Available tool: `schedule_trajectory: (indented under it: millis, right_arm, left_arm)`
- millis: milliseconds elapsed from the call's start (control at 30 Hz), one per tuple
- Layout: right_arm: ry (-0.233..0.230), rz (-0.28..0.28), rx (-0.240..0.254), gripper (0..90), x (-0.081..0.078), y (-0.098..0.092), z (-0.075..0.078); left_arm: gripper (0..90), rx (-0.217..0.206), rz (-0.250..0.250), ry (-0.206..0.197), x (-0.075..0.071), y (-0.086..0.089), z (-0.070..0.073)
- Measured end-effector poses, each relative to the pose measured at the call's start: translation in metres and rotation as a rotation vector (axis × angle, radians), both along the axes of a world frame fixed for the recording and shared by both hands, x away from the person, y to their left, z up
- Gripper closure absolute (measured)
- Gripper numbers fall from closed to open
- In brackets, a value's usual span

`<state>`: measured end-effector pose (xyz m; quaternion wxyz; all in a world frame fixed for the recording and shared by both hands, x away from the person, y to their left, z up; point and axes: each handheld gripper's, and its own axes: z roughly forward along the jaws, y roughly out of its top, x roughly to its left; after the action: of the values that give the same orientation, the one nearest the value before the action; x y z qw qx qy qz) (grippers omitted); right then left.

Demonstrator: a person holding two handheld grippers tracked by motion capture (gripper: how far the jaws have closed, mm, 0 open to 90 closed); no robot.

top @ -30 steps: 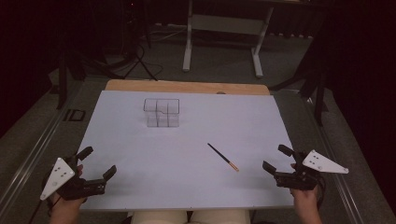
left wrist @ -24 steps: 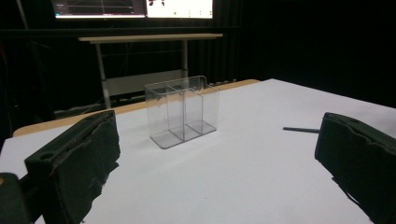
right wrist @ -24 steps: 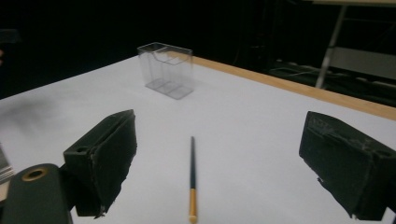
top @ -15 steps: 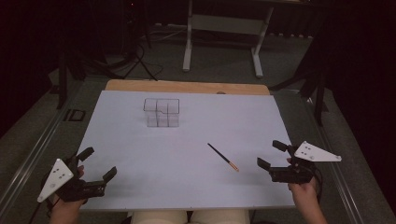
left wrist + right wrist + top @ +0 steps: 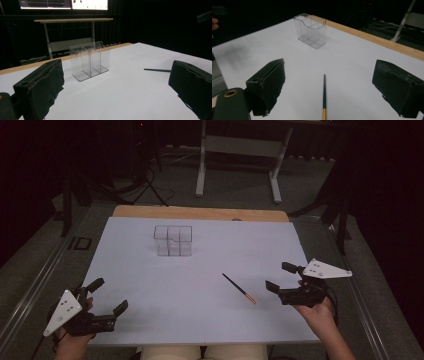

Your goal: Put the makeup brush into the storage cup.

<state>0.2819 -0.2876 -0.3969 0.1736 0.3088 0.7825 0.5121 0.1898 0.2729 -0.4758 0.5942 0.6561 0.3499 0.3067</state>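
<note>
The right tongs [image 5: 280, 276] gape wide, hovering just right of a thin black paintbrush [image 5: 239, 288] with a gold ferrule, lying flat on the white tabletop [image 5: 200, 320]. They have slid inward toward it since a second ago. The left tongs [image 5: 107, 296] sit wide apart at the near left corner. A clear divided holder [image 5: 173, 240] stands farther back, nothing between. The brush's tip is too dim to make out.

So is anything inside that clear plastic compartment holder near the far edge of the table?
The clear plastic compartment holder looks empty: the white tabletop shows through every section. The slim black brush with a gold end lies apart, nearer the right gripper.
</note>
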Motion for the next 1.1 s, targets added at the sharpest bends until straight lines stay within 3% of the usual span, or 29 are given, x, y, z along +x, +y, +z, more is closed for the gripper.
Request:
schedule_trajectory:
  millis: [600,1100]
  right_arm:
    - [0.119,0.055,-0.141,11.2,0.023,0.037,-0.008]
    - [0.270,0.091,-0.287,14.2,0.041,0.062,-0.027]
  left_arm:
    - [1.1,0.009,-0.023,-0.002,0.001,-0.004,0.000]
    - [1.1,0.011,-0.030,-0.002,0.002,-0.005,0.000]
